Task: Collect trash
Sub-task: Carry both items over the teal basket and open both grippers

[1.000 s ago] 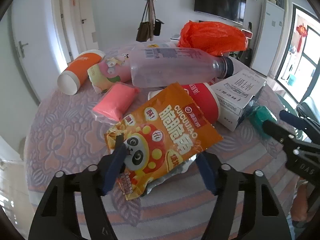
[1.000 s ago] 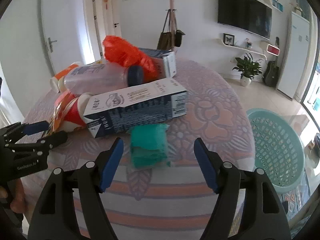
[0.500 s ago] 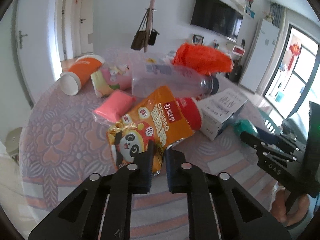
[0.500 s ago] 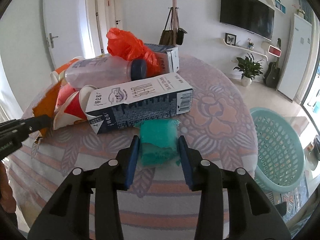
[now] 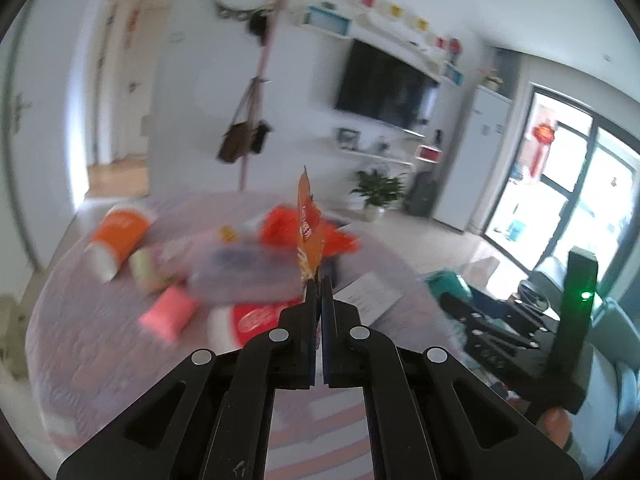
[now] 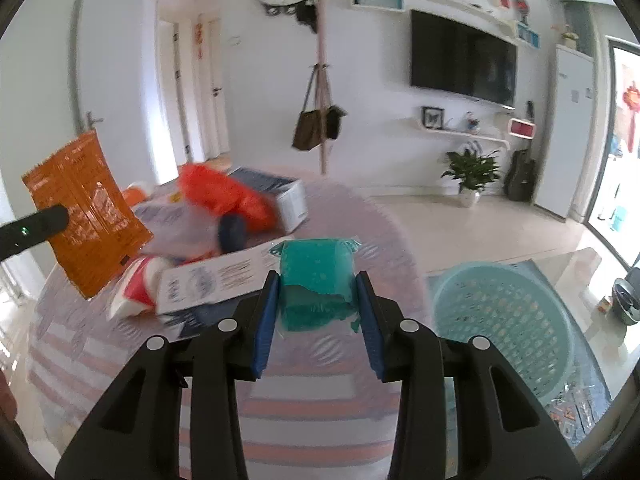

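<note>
My left gripper (image 5: 319, 288) is shut on the orange snack bag (image 5: 309, 236), which stands edge-on above the table; the bag also shows flat in the right wrist view (image 6: 86, 216), held up at the left. My right gripper (image 6: 316, 300) is shut on a teal packet (image 6: 316, 280) and holds it above the table's near edge. The right gripper also shows in the left wrist view (image 5: 480, 320) at the right.
On the round patterned table (image 6: 328, 364) lie a clear bottle (image 5: 244, 272), an orange cup (image 5: 116, 240), a pink packet (image 5: 168, 316), a red cup (image 5: 252, 318), a white carton (image 6: 216, 280) and an orange plastic bag (image 6: 224, 196). A teal mesh basket (image 6: 504, 320) stands on the floor at the right.
Both grippers have lifted with their loads: the left has raised the snack bag off the pile, the right has raised the teal packet off the table. Both views now tilt up.
</note>
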`<state>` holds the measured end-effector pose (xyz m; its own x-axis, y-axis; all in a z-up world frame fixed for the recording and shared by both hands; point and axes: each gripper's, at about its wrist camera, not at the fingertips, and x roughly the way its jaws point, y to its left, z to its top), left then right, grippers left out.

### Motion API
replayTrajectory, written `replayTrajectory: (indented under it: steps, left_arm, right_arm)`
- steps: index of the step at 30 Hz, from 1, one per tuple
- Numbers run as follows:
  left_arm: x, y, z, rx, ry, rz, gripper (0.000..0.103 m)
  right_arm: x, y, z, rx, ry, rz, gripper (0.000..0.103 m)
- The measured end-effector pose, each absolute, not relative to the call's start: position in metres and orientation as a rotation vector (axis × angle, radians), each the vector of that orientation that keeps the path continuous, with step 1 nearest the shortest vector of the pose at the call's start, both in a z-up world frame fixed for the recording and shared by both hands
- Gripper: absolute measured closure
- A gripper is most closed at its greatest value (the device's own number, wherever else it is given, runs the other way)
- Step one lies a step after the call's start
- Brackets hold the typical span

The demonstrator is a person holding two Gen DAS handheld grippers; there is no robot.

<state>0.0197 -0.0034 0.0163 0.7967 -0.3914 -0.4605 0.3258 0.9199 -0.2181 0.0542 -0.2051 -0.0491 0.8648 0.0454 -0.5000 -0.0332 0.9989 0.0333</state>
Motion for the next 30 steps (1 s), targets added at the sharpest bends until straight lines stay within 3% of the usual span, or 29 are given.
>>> replayTrajectory:
  steps: [10,24,25,27,28,29,30]
  left_arm:
    - [0.076,-0.137,0.018,-0.028,0.582,-0.584,0.103]
    - [0.166,-0.266,-0.070,-0.080,0.844,-0.820,0.103]
    - [0.169,-0.271,-0.074,-0.082,0.860,-0.836,0.100]
    - [0.173,-0.280,-0.081,-0.065,0.880,-0.834,0.078]
    - [0.173,-0.278,-0.082,-0.067,0.875,-0.824,0.056]
    - [0.172,-0.275,-0.082,-0.075,0.864,-0.821,0.046]
    - [0.171,-0.273,-0.082,-0.078,0.855,-0.821,0.045]
  right_arm:
    - [0.078,-0.320,-0.060,0.153,0.529,-0.156,0.068]
    - [0.106,-0.429,-0.135,0.292,0.801,-0.359,0.067]
    - [0.104,-0.432,-0.135,0.295,0.806,-0.363,0.067]
    - [0.103,-0.435,-0.134,0.292,0.811,-0.375,0.059]
    - [0.101,-0.436,-0.133,0.294,0.808,-0.389,0.054]
    - [0.098,-0.438,-0.132,0.301,0.796,-0.403,0.045]
    - [0.095,-0.438,-0.130,0.305,0.787,-0.407,0.043]
